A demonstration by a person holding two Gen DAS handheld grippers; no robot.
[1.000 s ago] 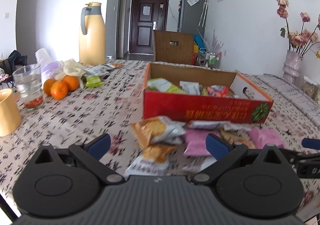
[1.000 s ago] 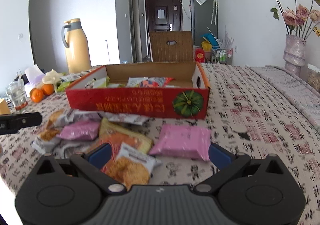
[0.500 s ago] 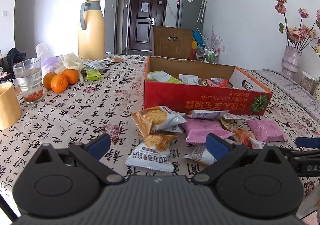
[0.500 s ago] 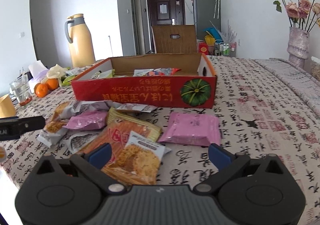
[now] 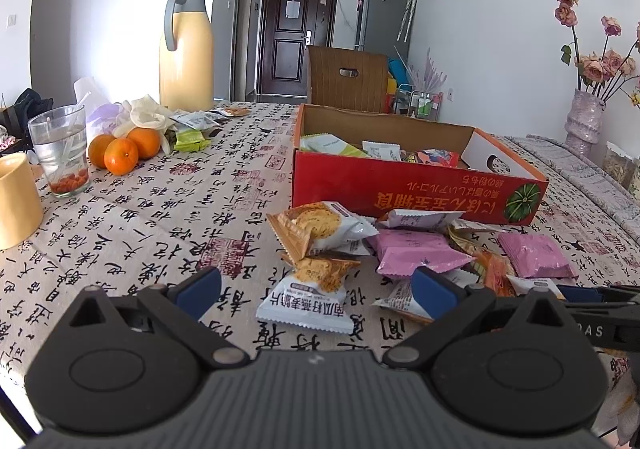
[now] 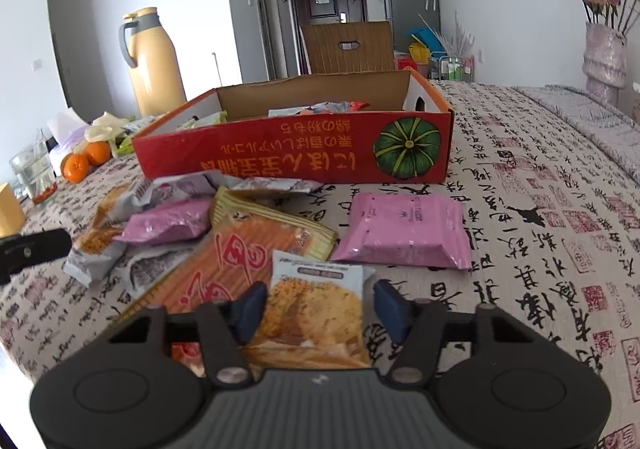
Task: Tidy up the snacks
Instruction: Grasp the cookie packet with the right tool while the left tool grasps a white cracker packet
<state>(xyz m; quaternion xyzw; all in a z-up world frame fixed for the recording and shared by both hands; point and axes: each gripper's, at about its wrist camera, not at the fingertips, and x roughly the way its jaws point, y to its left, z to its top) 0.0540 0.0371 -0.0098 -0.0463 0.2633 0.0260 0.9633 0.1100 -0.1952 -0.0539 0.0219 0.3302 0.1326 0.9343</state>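
Note:
A red cardboard box (image 5: 404,189) (image 6: 296,157) holds several snack packets. More packets lie loose in front of it: cracker packets (image 5: 320,227), a white-and-orange packet (image 5: 308,297), pink packets (image 5: 416,255) (image 6: 404,233) and a large orange packet (image 6: 240,261). My left gripper (image 5: 316,287) is open above the white-and-orange packet. My right gripper (image 6: 318,307) has its jaws partly closed around a white-and-orange cracker packet (image 6: 316,301) lying on the large orange packet; the pads do not press it.
On the left stand a yellow thermos (image 5: 186,49), oranges (image 5: 120,155), a glass (image 5: 60,149) and a yellow cup (image 5: 14,201). A vase of flowers (image 5: 586,117) stands at the far right. A wooden chair (image 5: 348,77) is behind the table.
Both grippers have moved forward and lower over the loose packets. The right gripper's jaws have narrowed around the cracker packet. The left jaws stay wide.

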